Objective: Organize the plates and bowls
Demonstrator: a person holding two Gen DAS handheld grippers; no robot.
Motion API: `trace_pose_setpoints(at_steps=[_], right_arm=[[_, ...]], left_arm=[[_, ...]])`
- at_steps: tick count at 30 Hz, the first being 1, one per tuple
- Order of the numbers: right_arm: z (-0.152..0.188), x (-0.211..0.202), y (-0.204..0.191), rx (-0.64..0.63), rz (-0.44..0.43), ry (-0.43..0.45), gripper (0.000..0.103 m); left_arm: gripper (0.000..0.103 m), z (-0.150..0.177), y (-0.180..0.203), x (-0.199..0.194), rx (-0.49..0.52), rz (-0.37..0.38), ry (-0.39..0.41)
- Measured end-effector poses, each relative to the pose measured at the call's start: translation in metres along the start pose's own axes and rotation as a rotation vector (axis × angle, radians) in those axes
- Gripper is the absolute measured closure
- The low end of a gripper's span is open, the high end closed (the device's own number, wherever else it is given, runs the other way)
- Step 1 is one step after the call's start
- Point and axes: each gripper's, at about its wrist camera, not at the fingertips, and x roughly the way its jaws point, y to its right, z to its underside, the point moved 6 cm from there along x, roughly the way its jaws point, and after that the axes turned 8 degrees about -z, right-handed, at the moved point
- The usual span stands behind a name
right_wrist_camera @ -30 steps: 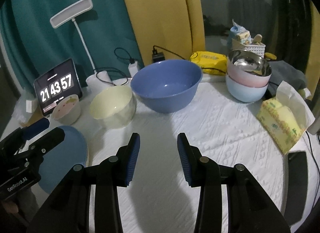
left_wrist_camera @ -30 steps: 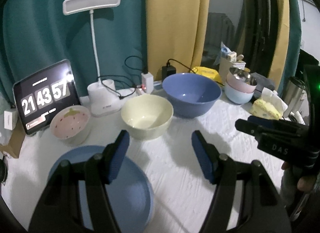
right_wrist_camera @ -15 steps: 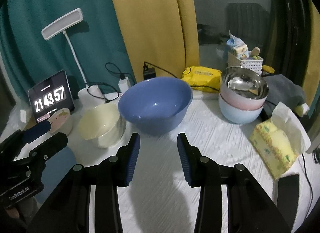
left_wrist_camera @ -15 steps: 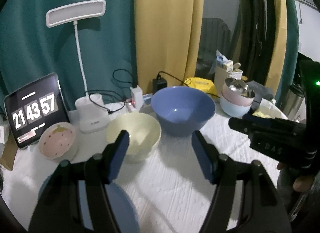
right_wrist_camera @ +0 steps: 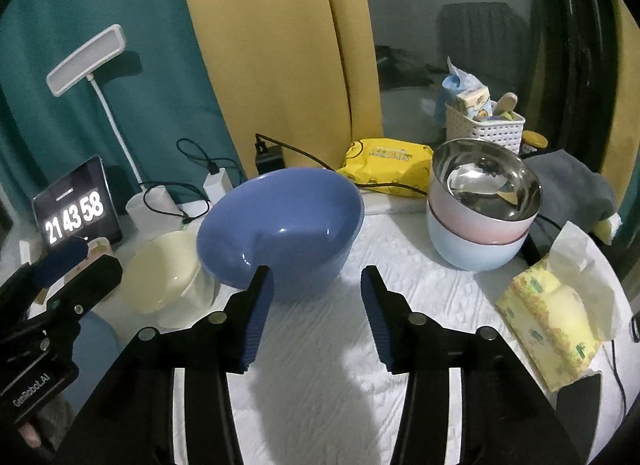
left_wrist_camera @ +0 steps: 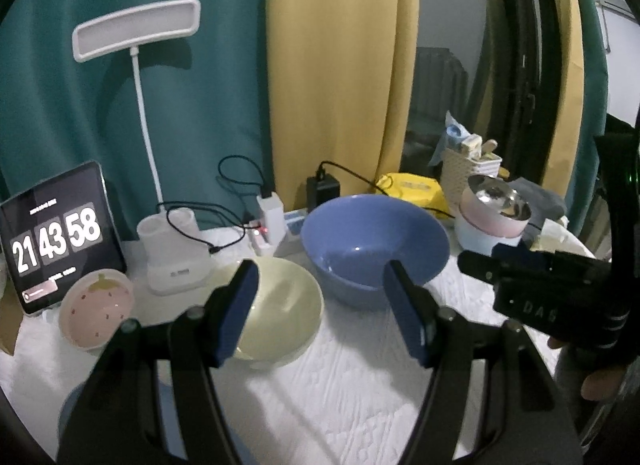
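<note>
Teal and yellow curtains back the white-clothed desk [right_wrist_camera: 320, 365]; the blue bowl [right_wrist_camera: 280, 221] sits mid-desk beside the cream bowl [left_wrist_camera: 280, 305], the strawberry bowl [left_wrist_camera: 96, 305] and blue plate [right_wrist_camera: 94, 341] near the left edge, stacked bowls [right_wrist_camera: 480, 225] toward the right; left hand-held gripper [left_wrist_camera: 320, 305] and right hand-held gripper [right_wrist_camera: 316, 313] both hover released, grasping nothing.

We see a large blue bowl [right_wrist_camera: 280, 225] upright on the white desk [right_wrist_camera: 340, 365], a cream bowl [left_wrist_camera: 280, 305] just beside it — a small pink strawberry bowl [left_wrist_camera: 96, 309] farther left, a blue plate [right_wrist_camera: 94, 341] nearest, and stacked pale bowls [right_wrist_camera: 480, 225] at right
</note>
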Motion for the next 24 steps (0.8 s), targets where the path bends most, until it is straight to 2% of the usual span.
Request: trace_pose_setpoints(at_steps=[9, 24], right_arm=[[0.0, 0.038, 0.01, 0.06, 0.003, -0.03, 0.048], [0.027, 0.081, 0.037, 0.123, 0.04, -0.108, 0.045]], left_arm=[[0.036, 0.007, 0.002, 0.028, -0.006, 0.001, -0.037], [0.036, 0.019, 0.014, 0.06, 0.014, -0.001, -0.093]])
